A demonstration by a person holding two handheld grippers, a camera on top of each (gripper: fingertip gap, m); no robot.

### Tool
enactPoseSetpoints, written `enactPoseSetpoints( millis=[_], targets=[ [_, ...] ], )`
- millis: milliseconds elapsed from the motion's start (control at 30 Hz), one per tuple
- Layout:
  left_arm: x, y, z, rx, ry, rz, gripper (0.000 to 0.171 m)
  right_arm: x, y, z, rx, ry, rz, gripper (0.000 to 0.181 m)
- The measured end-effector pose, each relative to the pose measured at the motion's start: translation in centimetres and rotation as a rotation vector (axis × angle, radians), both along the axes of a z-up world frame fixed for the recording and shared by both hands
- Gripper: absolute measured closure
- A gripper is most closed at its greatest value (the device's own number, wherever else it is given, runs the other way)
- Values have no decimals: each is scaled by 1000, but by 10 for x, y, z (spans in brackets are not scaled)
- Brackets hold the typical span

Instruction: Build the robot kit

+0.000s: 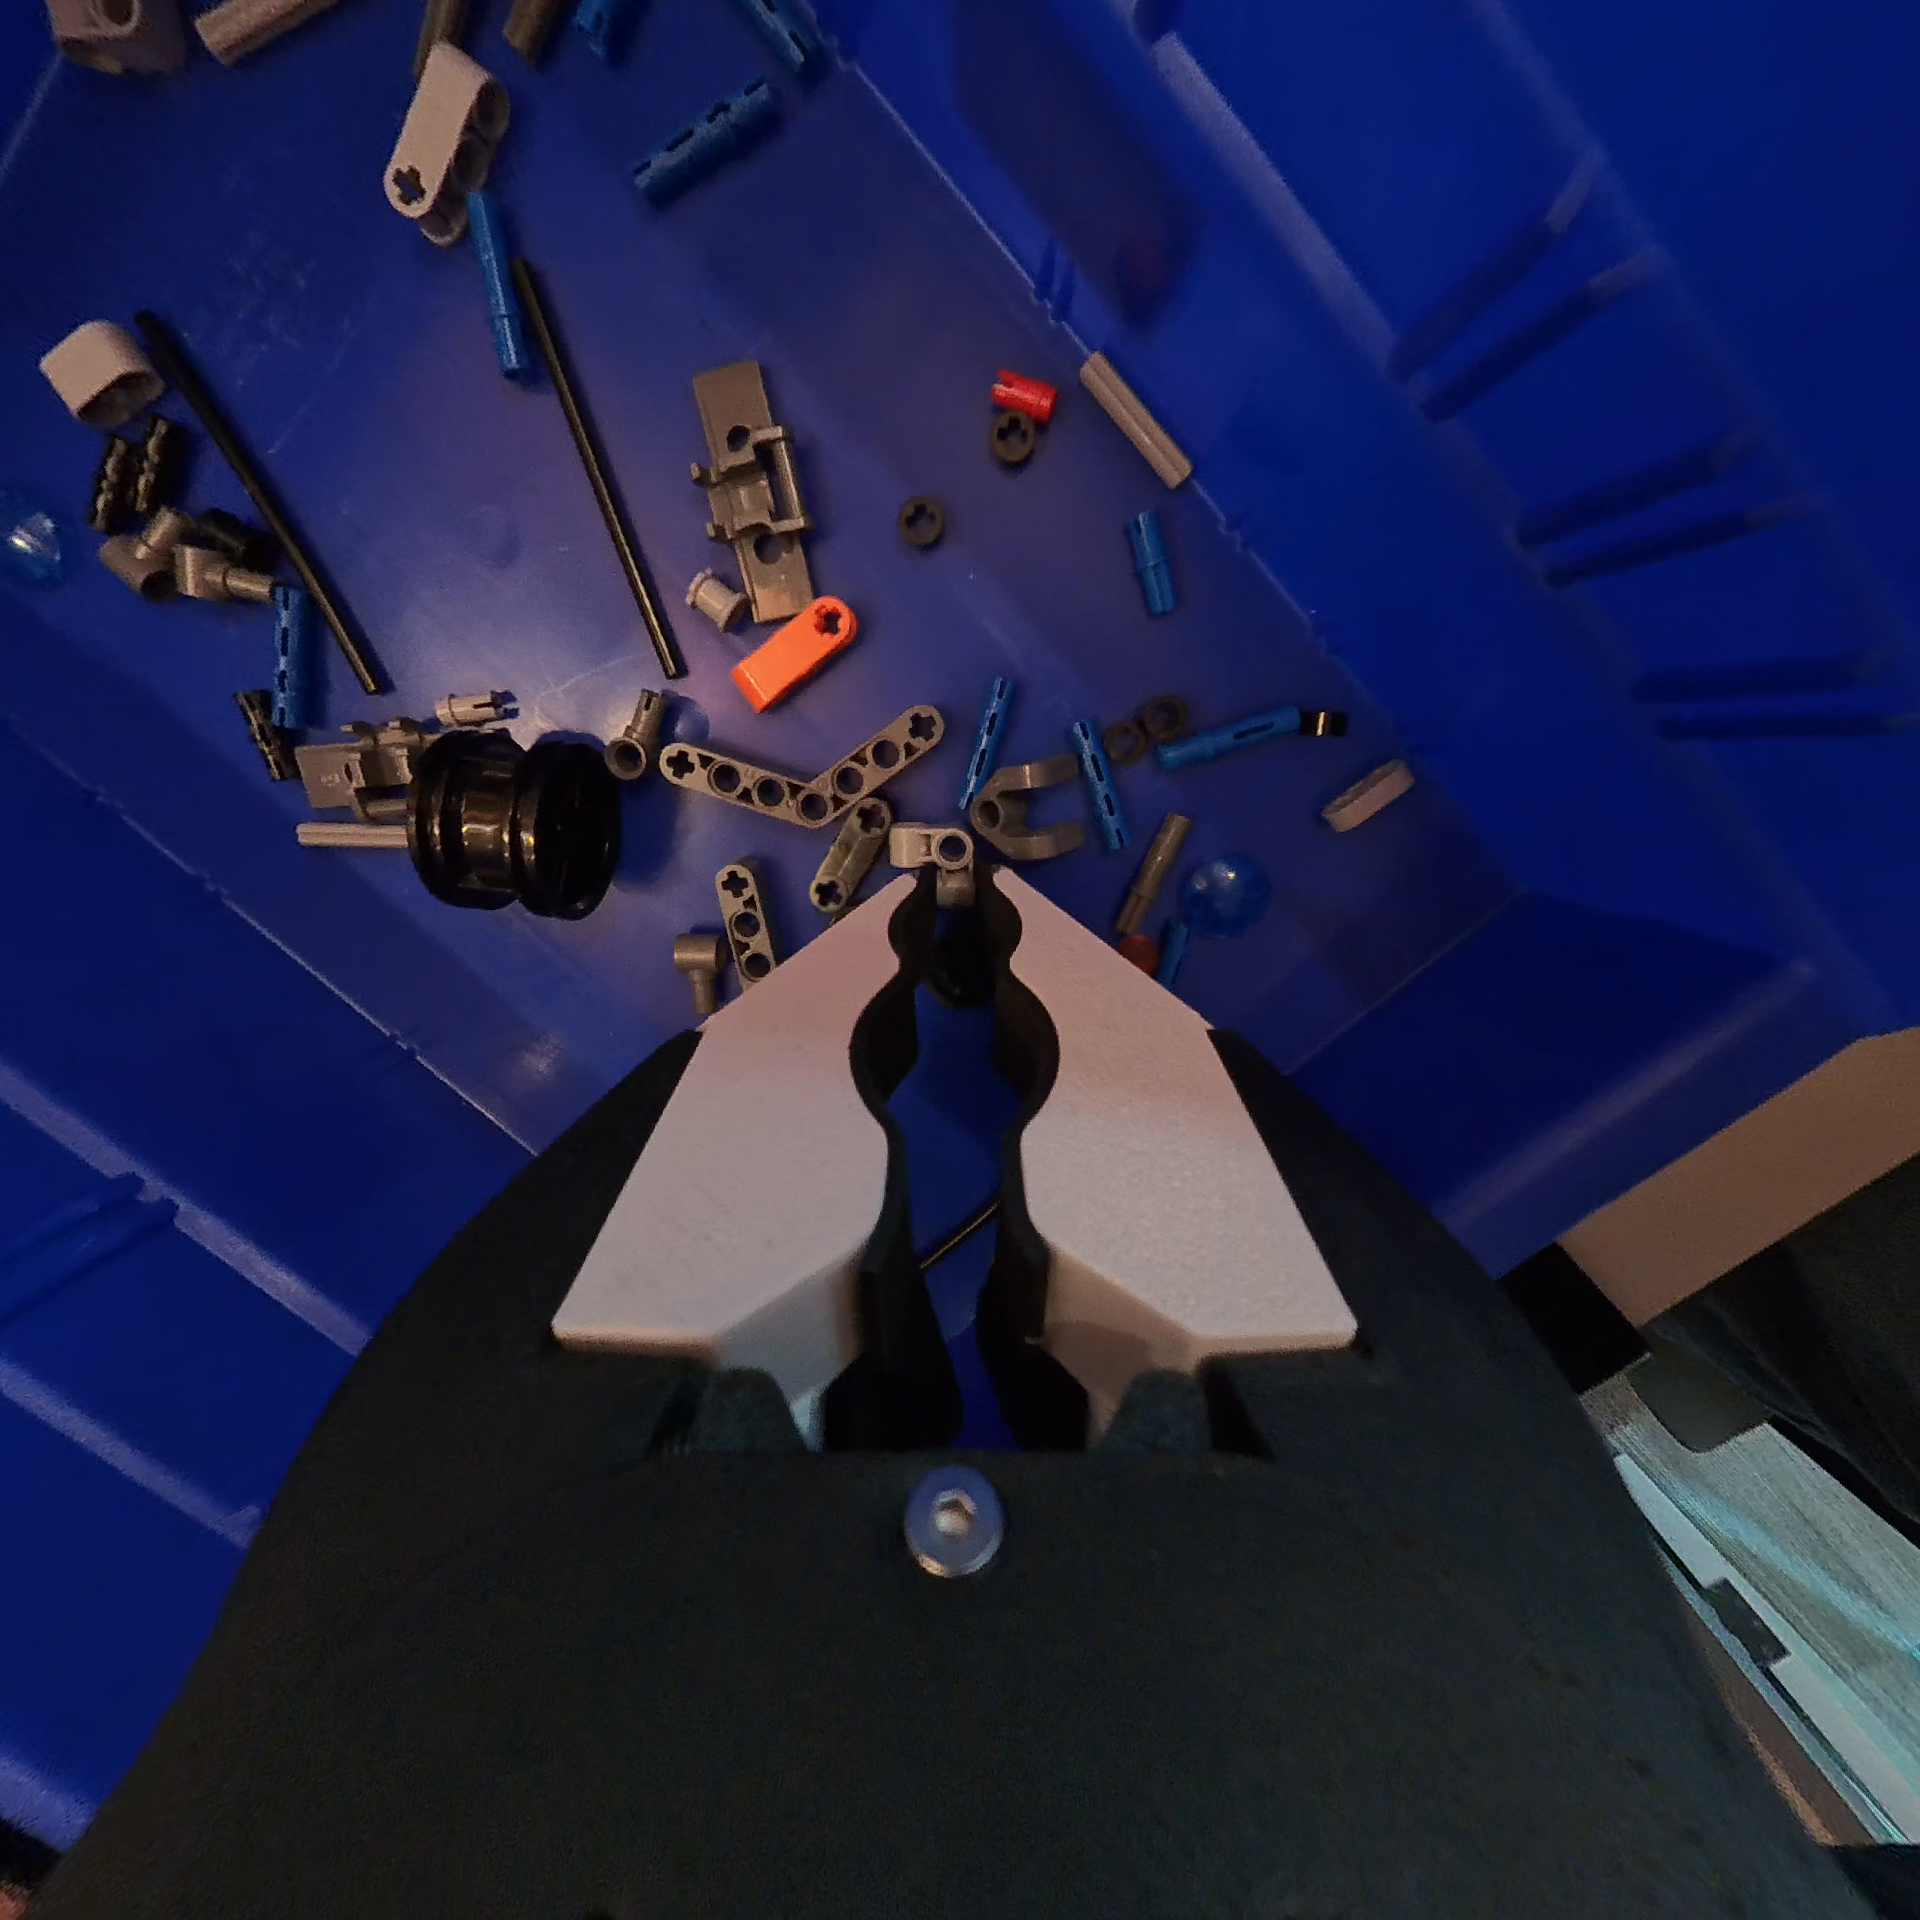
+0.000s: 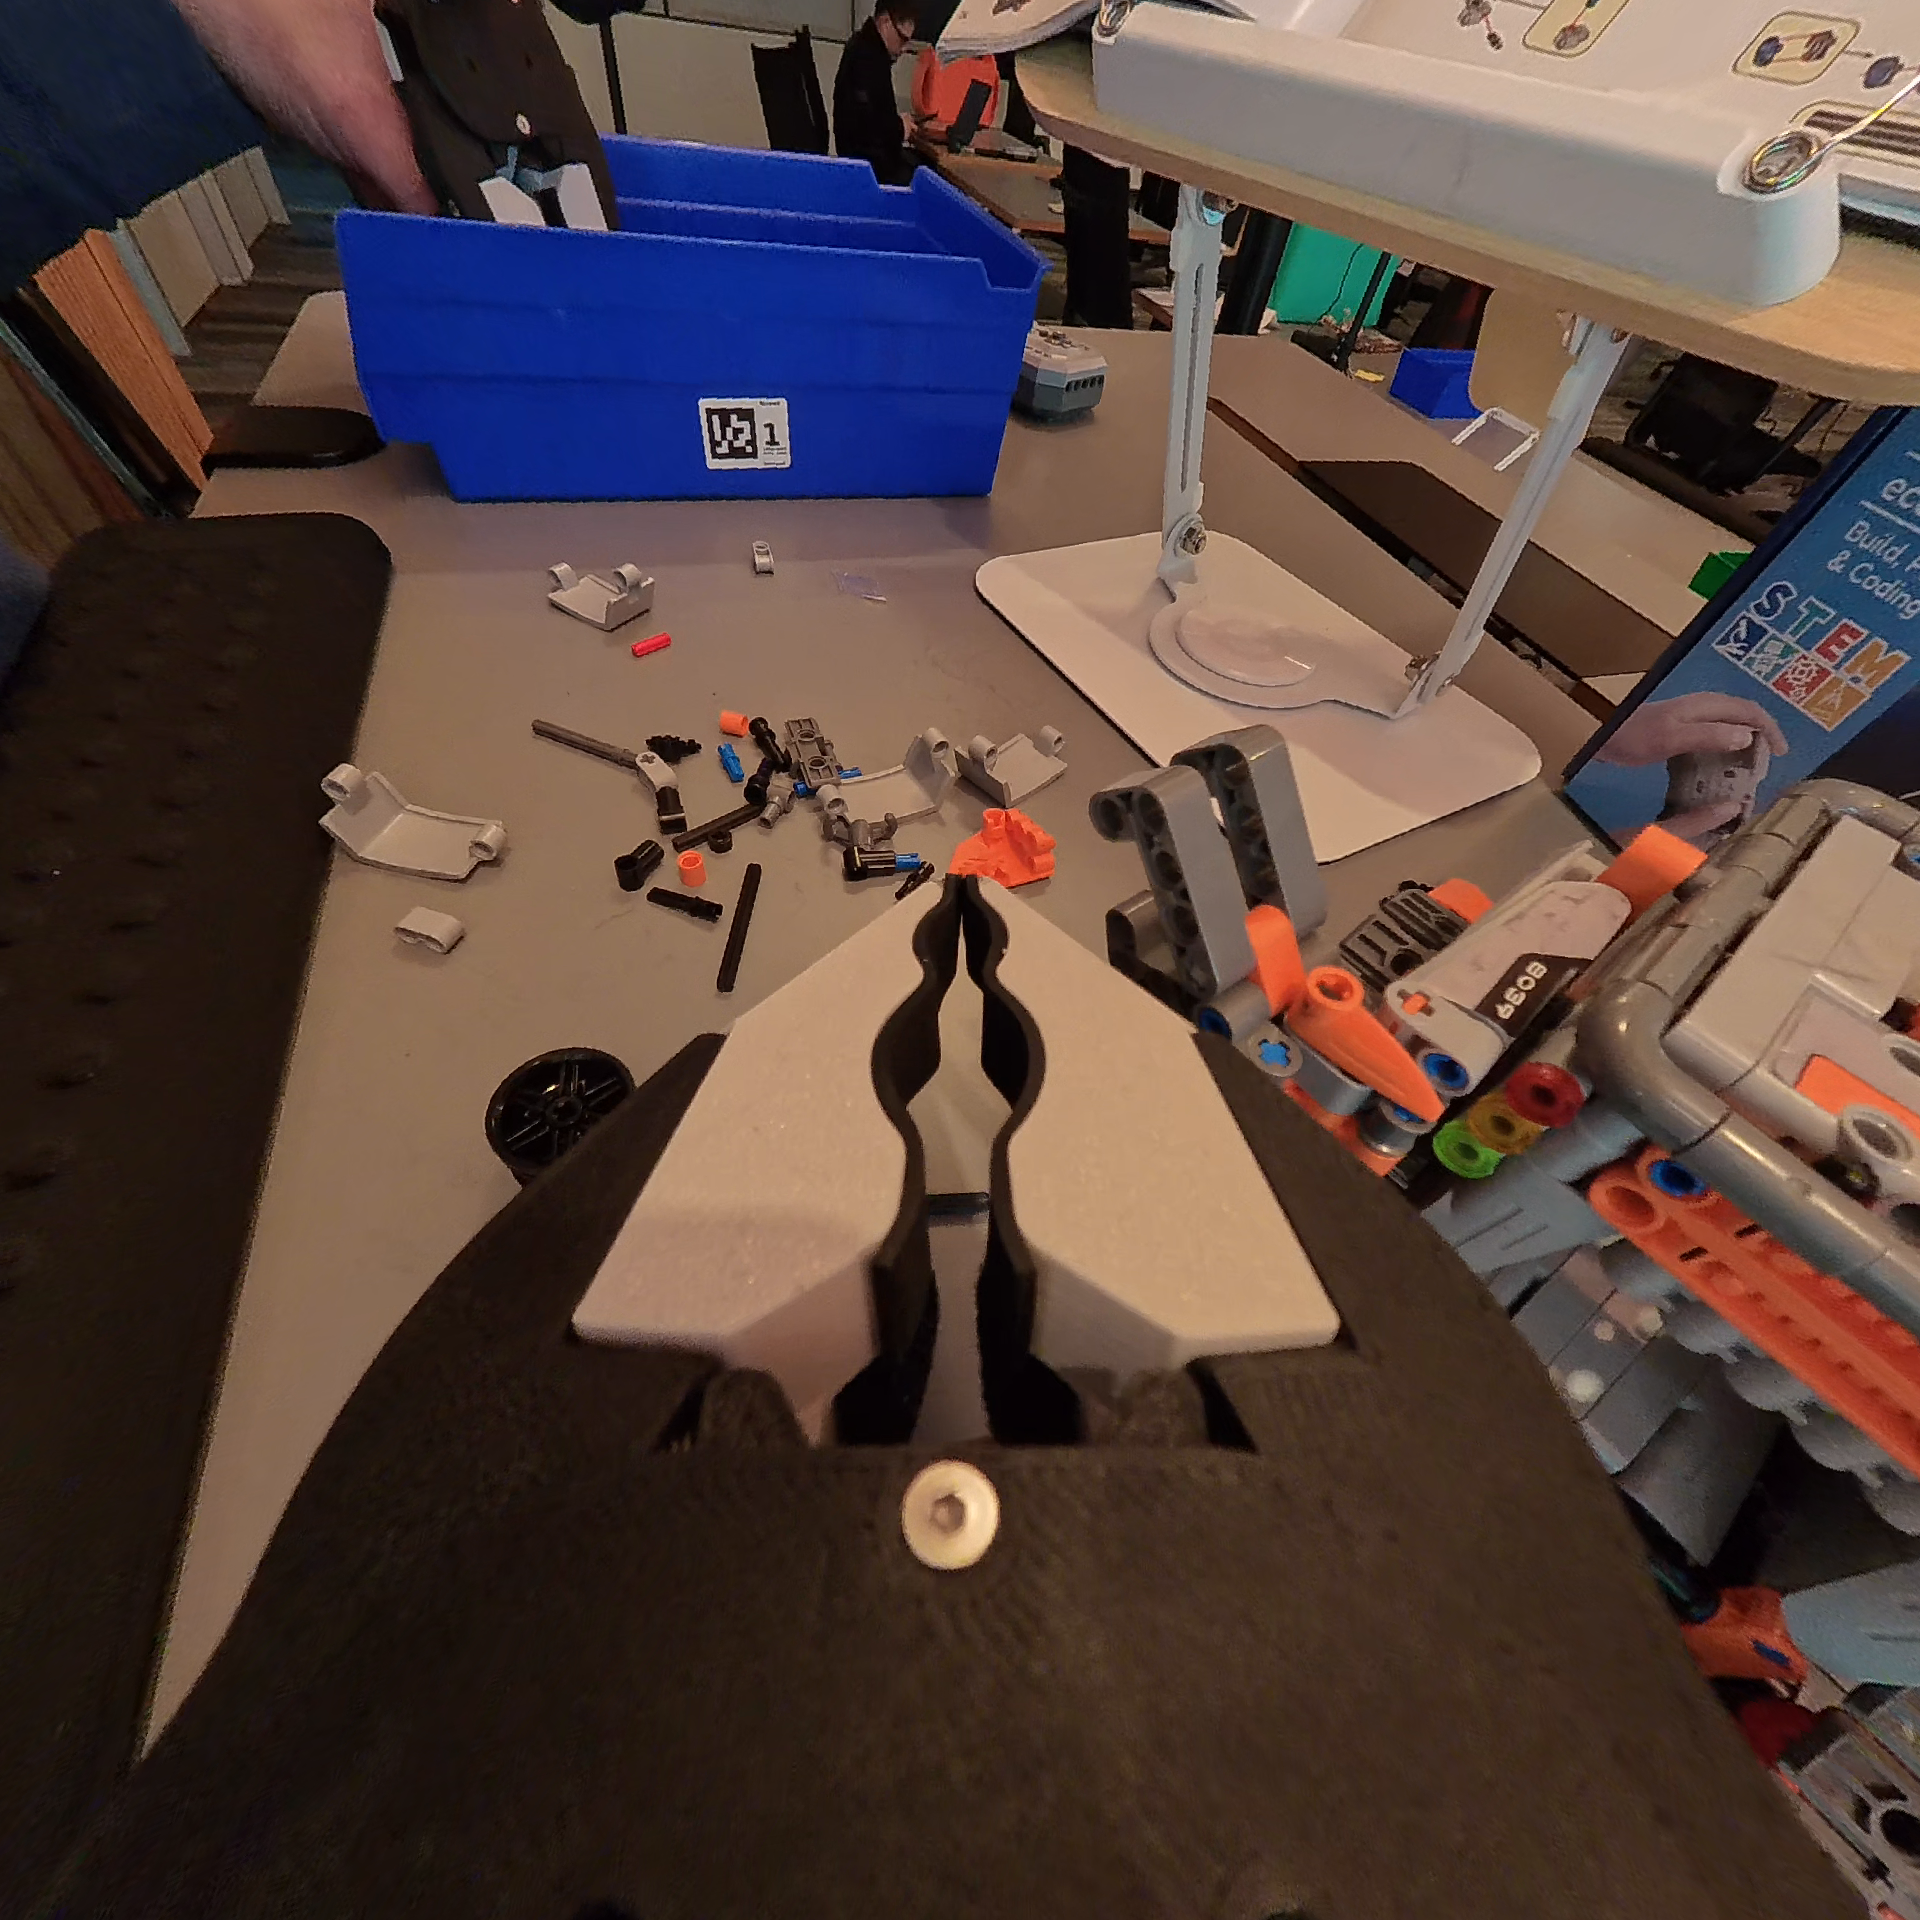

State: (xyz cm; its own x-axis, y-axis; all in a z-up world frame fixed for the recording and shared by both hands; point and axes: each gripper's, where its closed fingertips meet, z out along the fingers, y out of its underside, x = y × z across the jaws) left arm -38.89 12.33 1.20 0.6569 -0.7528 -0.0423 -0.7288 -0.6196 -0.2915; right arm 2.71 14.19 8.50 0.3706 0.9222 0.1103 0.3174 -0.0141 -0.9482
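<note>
In the left wrist view my left gripper [image 1: 951, 883] reaches down into a blue bin [image 1: 1351, 520]. Its tips are shut on a small grey connector piece [image 1: 933, 850]. Around it lie a grey angled beam [image 1: 800, 774], an orange piece [image 1: 795, 655] and a black wheel [image 1: 514, 821]. In the right wrist view my right gripper [image 2: 958, 883] is shut and empty above the grey table [image 2: 468, 987]. Just beyond its tips lie an orange piece [image 2: 1006, 847] and a scatter of small black, grey and blue parts [image 2: 748, 800]. The left gripper also shows far off in the right wrist view [image 2: 540, 197], inside the blue bin [image 2: 686, 343].
A partly built grey and orange model [image 2: 1558, 1091] stands right of my right gripper. A white stand base [image 2: 1247, 655] sits behind it, with a blue box [image 2: 1766, 644] to its right. A black mat [image 2: 177, 831] covers the table's left. A black wheel [image 2: 556, 1107] lies near. Spacing between my two grippers at the tips: around 45 cm. My right tips are about 45 cm from the black wheel [image 1: 514, 821], my left tips only 7 cm.
</note>
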Motion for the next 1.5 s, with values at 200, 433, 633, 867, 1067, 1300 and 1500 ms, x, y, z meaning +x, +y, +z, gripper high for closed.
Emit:
enactPoseSetpoints(
  millis=[200,433,633,867,1067,1300,1500],
  targets=[
    [4,2,10,42,-12,0,166,0,-1,1,6,1,2,181],
    [30,9,64,206,-104,-2,166,-1,-1,2,9,1,4,181],
    [139,-2,122,332,-232,-263,167,-2,-2,2,10,0,10,181],
    [251,-24,45,206,-134,-448,167,-1,-3,6,20,6,7,181],
    [270,-22,10,154,-70,-465,167,-2,-5,8,29,11,16,181],
    [268,-21,15,157,-119,-408,153,-3,-4,6,18,12,20,181],
    [233,-32,107,236,-344,-346,161,-3,-3,4,9,14,18,181]
  ],
)
